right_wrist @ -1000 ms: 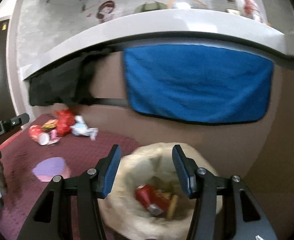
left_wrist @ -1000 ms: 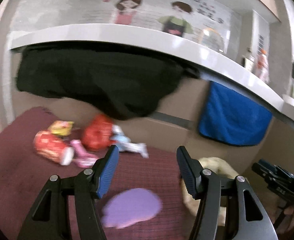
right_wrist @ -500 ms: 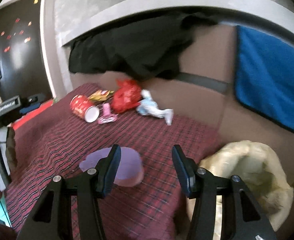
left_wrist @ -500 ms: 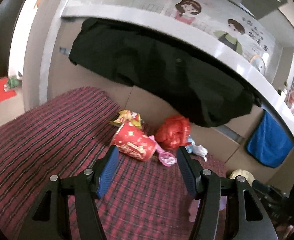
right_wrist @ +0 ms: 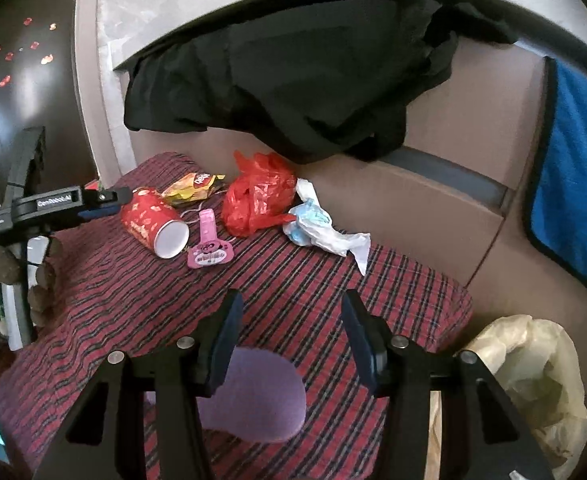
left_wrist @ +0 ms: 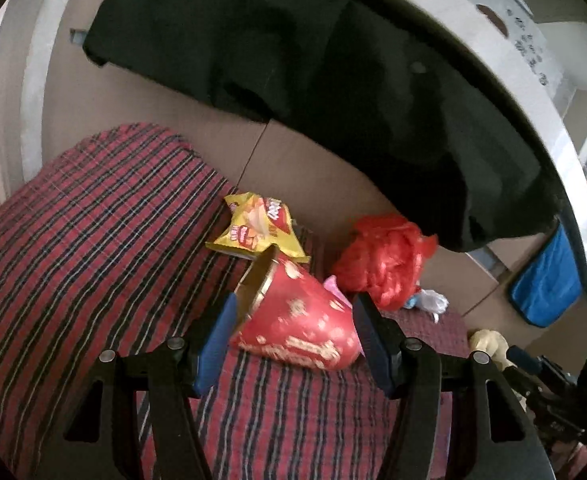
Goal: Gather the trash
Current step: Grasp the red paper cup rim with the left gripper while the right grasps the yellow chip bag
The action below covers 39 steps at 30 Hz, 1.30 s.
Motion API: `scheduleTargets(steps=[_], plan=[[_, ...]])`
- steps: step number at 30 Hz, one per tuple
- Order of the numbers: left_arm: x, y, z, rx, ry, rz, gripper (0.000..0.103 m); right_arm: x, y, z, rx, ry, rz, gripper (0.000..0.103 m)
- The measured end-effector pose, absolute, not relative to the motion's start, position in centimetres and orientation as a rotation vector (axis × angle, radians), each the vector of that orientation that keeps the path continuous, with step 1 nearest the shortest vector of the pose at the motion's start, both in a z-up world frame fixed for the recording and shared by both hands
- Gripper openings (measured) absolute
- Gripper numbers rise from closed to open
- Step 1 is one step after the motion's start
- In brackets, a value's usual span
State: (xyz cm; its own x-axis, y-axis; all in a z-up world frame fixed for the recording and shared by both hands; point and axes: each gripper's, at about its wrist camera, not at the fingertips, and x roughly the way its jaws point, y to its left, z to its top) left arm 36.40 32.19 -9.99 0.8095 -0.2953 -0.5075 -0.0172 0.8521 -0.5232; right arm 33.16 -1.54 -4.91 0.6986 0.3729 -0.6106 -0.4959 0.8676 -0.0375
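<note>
— Since the red paper cup (left_wrist: 293,324) lies on its side on the plaid cloth (left_wrist: 93,240) between the left gripper's (left_wrist: 293,332) spread jaws, how should it be taken?

— Lightly across the mid-wall; it looks thin, light and crushable.

— What else counts?

— Far side: one yellow snack bag (right_wrist: 191,189), one red plastic bag (right_wrist: 259,196), one pink tag (right_wrist: 209,248), one white wrapper (right_wrist: 321,234). Right gripper (right_wrist: 289,336) hangs apart, empty; trash sack (right_wrist: 533,376) right.

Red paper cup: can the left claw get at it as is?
Probably yes. The left claw is open and the red paper cup, lying on its side on the plaid cloth, sits between its fingers. The yellow chip bag lies just behind the cup's mouth, not in the way.
</note>
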Motion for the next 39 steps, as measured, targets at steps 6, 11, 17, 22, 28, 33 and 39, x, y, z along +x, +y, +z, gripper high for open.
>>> scheduleTargets(steps=[6, 11, 17, 22, 28, 33, 39], plan=[[37.9, 32.4, -10.9, -0.601, 0.663, -0.214, 0.06, 34.7, 0.2, -4.4, -0.217, 0.641, 0.508, 0.048], [37.7, 30.3, -10.5, -0.554, 0.71, -0.278, 0.037, 35.7, 1.2, -4.2, -0.223, 0.653, 0.523, 0.048], [36.5, 28.5, -9.5, -0.539, 0.698, -0.307, 0.007, 36.0, 1.9, -4.1, -0.228, 0.659, 0.537, 0.048], [33.1, 29.5, -6.8, -0.491, 0.606, -0.219, 0.003, 36.2, 3.4, -3.6, -0.238, 0.661, 0.549, 0.048], [28.0, 32.8, -4.1, -0.393, 0.493, 0.011, 0.003, 37.6, 8.7, -2.4, -0.209, 0.672, 0.607, 0.048], [26.2, 35.9, -4.7, -0.408, 0.492, 0.095, 0.003, 40.8, 16.0, -3.7, -0.158, 0.714, 0.647, 0.048], [25.0, 39.1, -6.0, -0.45, 0.494, 0.153, 0.003, 46.6, 21.9, -6.9, -0.12, 0.782, 0.56, 0.047]])
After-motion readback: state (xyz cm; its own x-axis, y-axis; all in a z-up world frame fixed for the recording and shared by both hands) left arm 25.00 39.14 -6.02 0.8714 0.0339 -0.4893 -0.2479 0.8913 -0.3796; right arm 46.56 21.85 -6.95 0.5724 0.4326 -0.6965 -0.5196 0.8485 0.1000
